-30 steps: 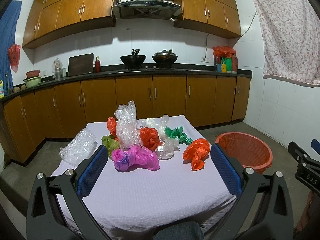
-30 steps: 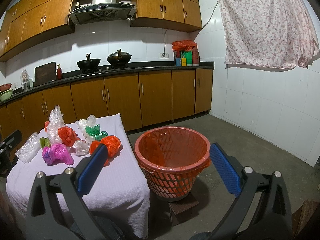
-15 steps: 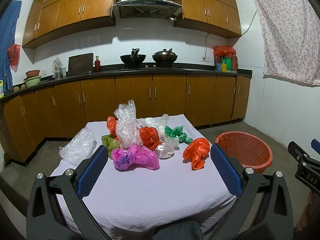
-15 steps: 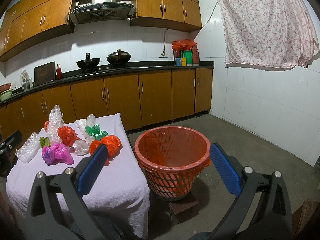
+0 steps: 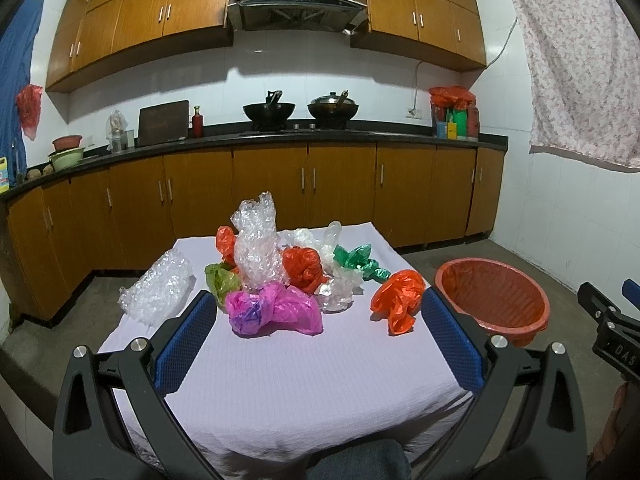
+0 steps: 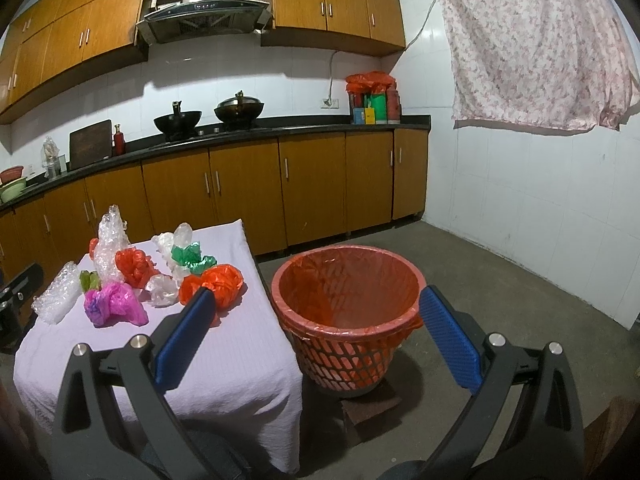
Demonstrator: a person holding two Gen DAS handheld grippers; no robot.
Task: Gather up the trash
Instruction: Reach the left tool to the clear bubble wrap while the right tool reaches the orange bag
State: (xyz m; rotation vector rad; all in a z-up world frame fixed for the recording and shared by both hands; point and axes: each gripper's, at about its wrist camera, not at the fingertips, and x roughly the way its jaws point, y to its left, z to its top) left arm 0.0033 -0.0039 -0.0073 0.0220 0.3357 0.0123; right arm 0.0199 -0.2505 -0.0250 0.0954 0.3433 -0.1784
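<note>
Both tools are held low at the bottom of their frames, nothing between the fingers. The left gripper (image 5: pixel 318 342) is spread wide over the near edge of the white-clothed table (image 5: pixel 312 380). At frame centre the trash is heaped: a pink bag (image 5: pixel 272 310) in front, an orange bag (image 5: pixel 398 296) to its right, bubble wrap (image 5: pixel 160 286) on the left. The right gripper (image 6: pixel 316 340), equally wide apart, frames the red-lined basket (image 6: pixel 348 312) on the floor just right of the table.
</note>
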